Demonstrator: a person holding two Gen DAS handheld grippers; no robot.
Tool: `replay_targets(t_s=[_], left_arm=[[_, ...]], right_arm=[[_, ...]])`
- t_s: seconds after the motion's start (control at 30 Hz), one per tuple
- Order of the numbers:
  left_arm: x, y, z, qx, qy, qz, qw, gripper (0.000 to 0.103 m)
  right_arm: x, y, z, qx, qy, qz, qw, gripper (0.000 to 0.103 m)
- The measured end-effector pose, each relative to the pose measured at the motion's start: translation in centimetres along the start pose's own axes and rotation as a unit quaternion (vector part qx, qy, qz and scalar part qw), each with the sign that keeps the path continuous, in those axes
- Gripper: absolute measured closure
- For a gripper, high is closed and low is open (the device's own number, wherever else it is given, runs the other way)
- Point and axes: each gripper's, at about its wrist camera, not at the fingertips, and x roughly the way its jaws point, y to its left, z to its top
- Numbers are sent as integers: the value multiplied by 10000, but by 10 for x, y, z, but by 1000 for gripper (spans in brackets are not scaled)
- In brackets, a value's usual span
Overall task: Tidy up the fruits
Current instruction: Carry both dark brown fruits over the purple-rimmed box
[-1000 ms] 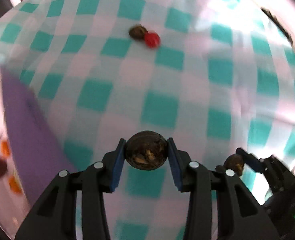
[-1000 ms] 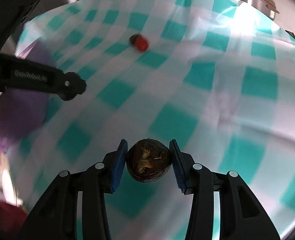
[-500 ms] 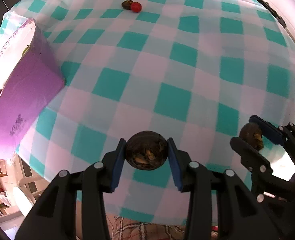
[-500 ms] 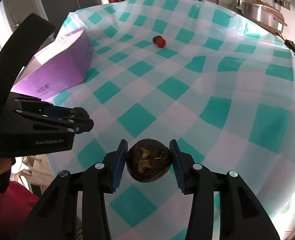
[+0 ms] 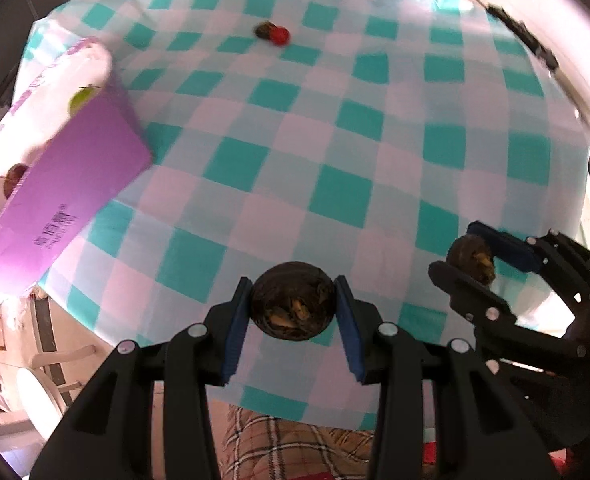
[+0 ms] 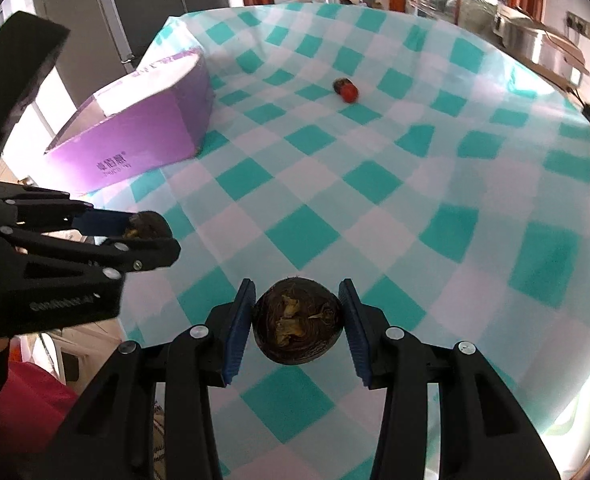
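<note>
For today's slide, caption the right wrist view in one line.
Right tool grips a brown fruit above checked cloth; purple box waits left.

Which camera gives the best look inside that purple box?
The left wrist view. It looks down past the rim of the purple box, showing a green fruit and a dark brown one inside. The right wrist view shows only the box's outer walls and bright top edge; its contents are hidden.

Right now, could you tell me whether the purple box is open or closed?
Open. The purple box has no lid on top, and a green fruit and a brown fruit show inside it.
</note>
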Motion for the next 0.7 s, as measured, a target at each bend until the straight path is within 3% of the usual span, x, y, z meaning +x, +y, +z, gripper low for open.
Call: replay_targets(t_s=[0.3,0.5,0.7], left_arm=[[-40,77,27,-402,-724,-251,9962,61],[-63,173,58,-655,-1107,-297,9913,61],[-56,270,79,-772,-1151,38,9903,61]], right_arm=[[5,43,67,-172,-337,181,9991,59],[25,98,132,-244,-533,503,9970,59],[65,154,191,-84,-522,1018,9934,59]])
